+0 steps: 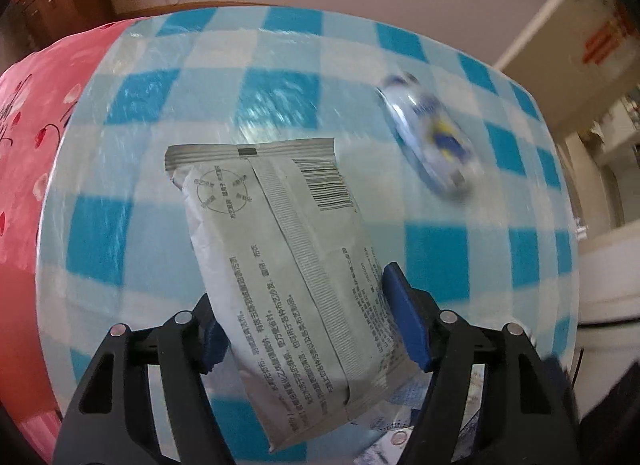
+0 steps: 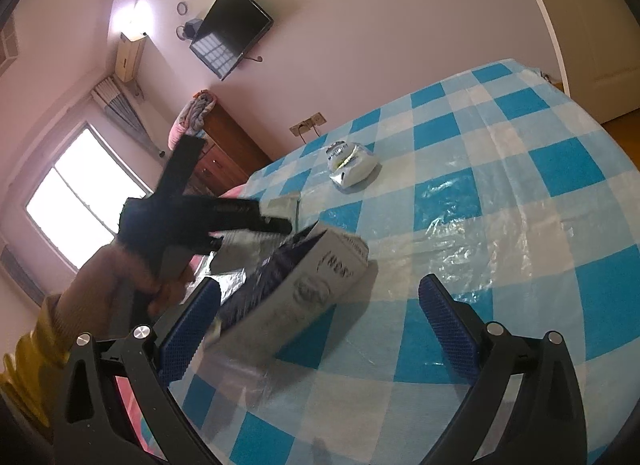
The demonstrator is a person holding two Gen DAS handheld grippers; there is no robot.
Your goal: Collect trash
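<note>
Two grippers are working over a table (image 1: 432, 233) with a blue and white checked cloth under clear plastic.

Starting at the left of the left wrist view, a pink cloth with red flowers (image 1: 36, 137) is lying beside the table. In the middle, the left gripper (image 1: 308, 329) is holding a flat grey packet (image 1: 280, 265) with a barcode and small print. Its blue pads are pressing on both sides of the packet, so it is clenched on it, and the packet is sticking out up over the table. To the right, a white, blue and yellow wrapper (image 1: 430, 133) is lying on the cloth, looking blurry.

In the right wrist view, a hand (image 2: 132, 269) in a yellow sleeve is gripping the left gripper's handle on the left side. Next to it, a grey and dark blue bag (image 2: 296, 285) is lying open on the table. The right gripper (image 2: 320, 329) is spread wide with nothing between its pads, though its left pad is close beside the bag. Farther back, the crumpled wrapper (image 2: 350, 163) is sitting alone on the cloth.
</note>
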